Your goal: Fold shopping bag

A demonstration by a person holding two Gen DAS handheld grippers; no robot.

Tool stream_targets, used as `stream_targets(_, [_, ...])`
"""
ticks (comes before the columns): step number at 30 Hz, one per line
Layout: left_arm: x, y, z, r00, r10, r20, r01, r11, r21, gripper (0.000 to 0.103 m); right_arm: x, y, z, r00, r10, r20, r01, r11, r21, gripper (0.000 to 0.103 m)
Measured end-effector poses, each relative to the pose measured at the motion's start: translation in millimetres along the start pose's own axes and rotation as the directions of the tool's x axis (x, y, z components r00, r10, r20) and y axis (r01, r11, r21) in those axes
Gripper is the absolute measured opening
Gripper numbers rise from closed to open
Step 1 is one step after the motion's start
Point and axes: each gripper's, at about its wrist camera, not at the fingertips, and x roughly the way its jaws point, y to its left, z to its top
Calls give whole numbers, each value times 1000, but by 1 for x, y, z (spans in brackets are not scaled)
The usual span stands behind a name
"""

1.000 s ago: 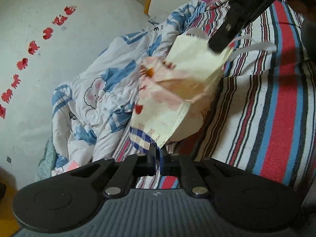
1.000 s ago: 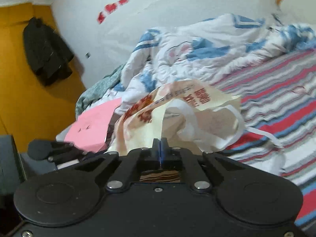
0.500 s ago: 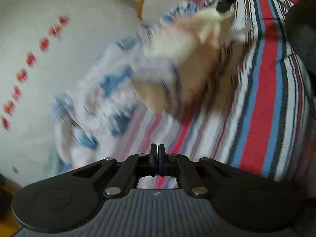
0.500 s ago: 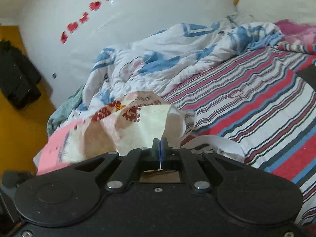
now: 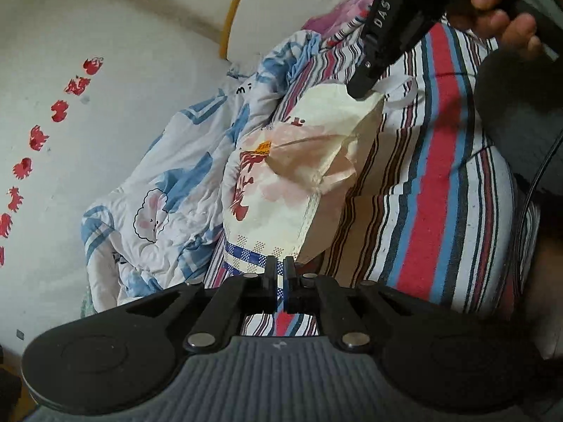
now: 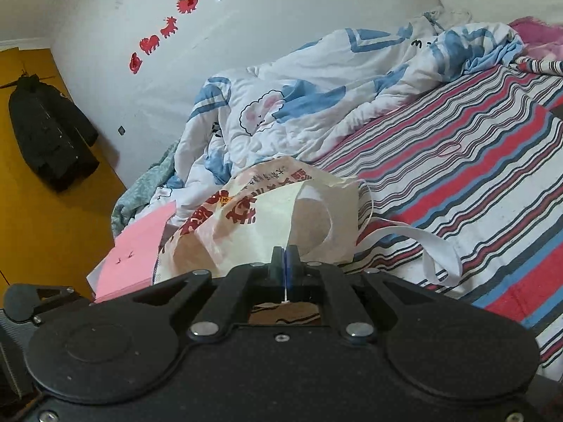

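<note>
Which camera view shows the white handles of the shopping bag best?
The right wrist view: one white handle loops out over the striped sheet, another lies across the shopping bag. The left wrist view shows only a strip of handle beside the right gripper.

My left gripper [image 5: 280,274]: fingers a narrow gap apart, low. My right gripper [image 6: 285,263]: fingers pressed together, angled downward; my right hand [image 5: 503,10] wraps its handle.

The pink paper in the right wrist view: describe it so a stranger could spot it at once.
Start at the striped bed sheet and follow it to the crumpled blue-and-white quilt by the wall. Just below the quilt, left of the cream shopping bag, lies the pink paper: flat, plain and solid pink, unlike its patterned neighbours.
</note>
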Motion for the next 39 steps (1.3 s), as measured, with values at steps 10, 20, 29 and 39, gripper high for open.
stream_targets(10, [6, 0, 0, 992, -123, -35, 120, 991, -59, 1, 2, -5, 0, 1000, 21, -11, -21, 1000, 19, 1])
stream_targets(20, [0, 40, -11, 975, -219, 32, 214, 890, -403, 1, 4, -10, 2, 999, 35, -22, -34, 999, 35, 3])
stream_targets(29, [-6, 71, -20, 974, -192, 119, 224, 762, -607, 1, 3, -17, 5, 999, 41, -30, -39, 998, 42, 5])
stream_targets(39, [8, 99, -36, 968, -199, 153, 235, 496, -836, 1, 4, -21, 7, 998, 46, -34, -44, 998, 49, 5])
